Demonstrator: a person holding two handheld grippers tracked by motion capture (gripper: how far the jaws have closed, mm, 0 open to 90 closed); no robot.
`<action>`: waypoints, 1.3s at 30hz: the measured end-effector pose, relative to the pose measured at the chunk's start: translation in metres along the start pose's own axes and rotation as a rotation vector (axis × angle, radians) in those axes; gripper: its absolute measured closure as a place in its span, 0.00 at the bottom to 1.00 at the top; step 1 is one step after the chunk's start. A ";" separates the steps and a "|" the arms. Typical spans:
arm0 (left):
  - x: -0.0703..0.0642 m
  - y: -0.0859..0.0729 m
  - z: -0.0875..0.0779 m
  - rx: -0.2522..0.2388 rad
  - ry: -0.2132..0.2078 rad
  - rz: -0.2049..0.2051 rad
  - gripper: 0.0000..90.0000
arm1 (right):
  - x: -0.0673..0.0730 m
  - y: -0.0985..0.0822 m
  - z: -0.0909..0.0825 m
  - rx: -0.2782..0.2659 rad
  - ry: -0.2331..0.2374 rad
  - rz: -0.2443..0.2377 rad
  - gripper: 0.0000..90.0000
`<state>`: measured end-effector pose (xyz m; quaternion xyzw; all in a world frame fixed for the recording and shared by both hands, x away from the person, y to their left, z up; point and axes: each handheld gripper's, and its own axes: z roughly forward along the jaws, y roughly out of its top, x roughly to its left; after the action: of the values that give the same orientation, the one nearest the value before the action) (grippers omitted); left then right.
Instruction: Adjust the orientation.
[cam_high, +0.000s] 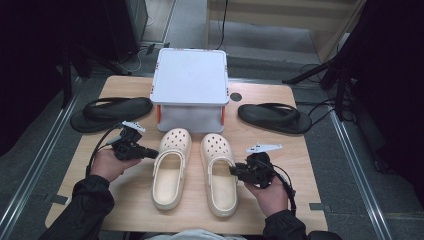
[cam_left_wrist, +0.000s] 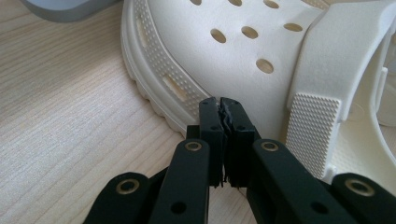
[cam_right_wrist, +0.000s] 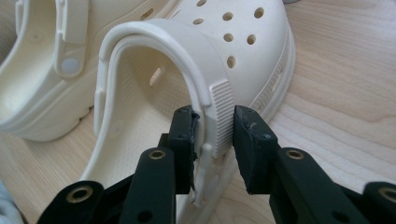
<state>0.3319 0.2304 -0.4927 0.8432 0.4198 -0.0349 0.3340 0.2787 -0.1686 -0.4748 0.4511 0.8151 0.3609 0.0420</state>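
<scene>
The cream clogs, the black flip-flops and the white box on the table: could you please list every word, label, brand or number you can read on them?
None can be read.
Left cream clog: holes and ribbed strap end, no text.
Right cream clog: strap rivet blank in the right gripper view.
Left black flip-flop and right black flip-flop: no marking legible.
White box: plain lid, no label.

1. A light wooden tabletop (cam_high: 270, 97) with rounded corners stands on grey carpet floor (cam_high: 30, 165).
2. Metal rails (cam_high: 352, 165) run along the floor on both sides.
3. Pale wooden furniture (cam_high: 300, 15) sits behind.
4. The surroundings lie in darkness.
</scene>
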 end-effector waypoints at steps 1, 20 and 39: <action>-0.001 0.000 0.000 0.002 -0.001 -0.001 0.98 | 0.001 0.000 0.001 -0.005 -0.005 0.003 0.78; -0.024 -0.003 0.009 0.026 -0.053 0.032 0.98 | 0.005 0.015 0.020 -0.026 0.035 0.001 0.80; -0.032 0.006 -0.003 -0.069 -0.052 0.009 0.78 | 0.010 0.018 0.001 -0.113 0.056 -0.068 0.68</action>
<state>0.3146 0.2078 -0.4760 0.8319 0.4080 -0.0410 0.3739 0.2861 -0.1544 -0.4611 0.4099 0.8090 0.4175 0.0568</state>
